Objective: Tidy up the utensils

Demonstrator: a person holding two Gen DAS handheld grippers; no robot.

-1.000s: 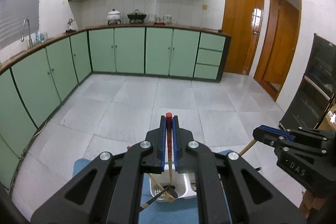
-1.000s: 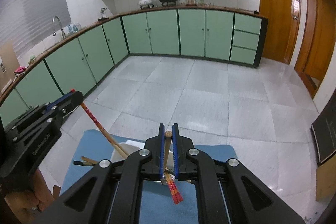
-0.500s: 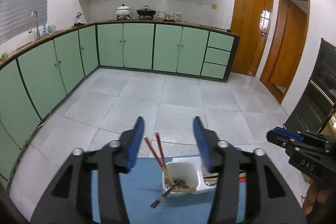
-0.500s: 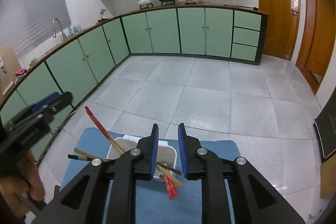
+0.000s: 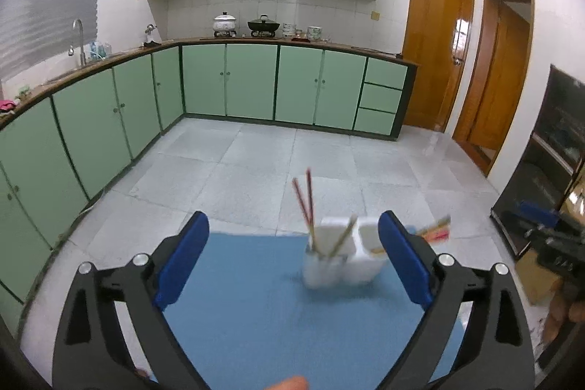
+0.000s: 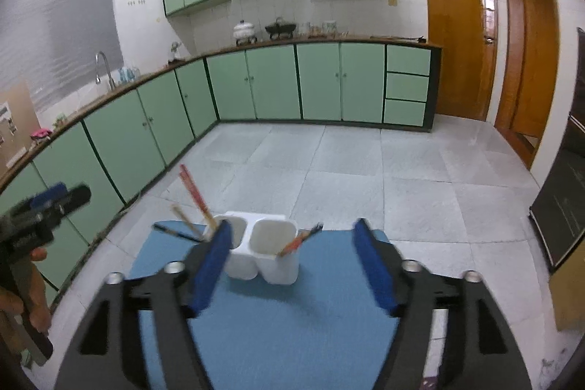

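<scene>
With chopsticks (image 6: 193,196) seen dropped in the white holder (image 6: 261,256), both grippers' jaws are opening, empty; more utensils must be found.

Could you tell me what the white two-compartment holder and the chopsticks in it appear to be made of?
The holder looks like moulded plastic: uniform matte white with rounded corners. The chopsticks seem to be wood or bamboo, with tan shafts and red-painted upper ends; motion blur leaves that open.

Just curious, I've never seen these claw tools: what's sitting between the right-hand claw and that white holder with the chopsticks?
Nothing: in the right wrist view only bare blue mat lies between the opening, empty right gripper and the white holder.
</scene>
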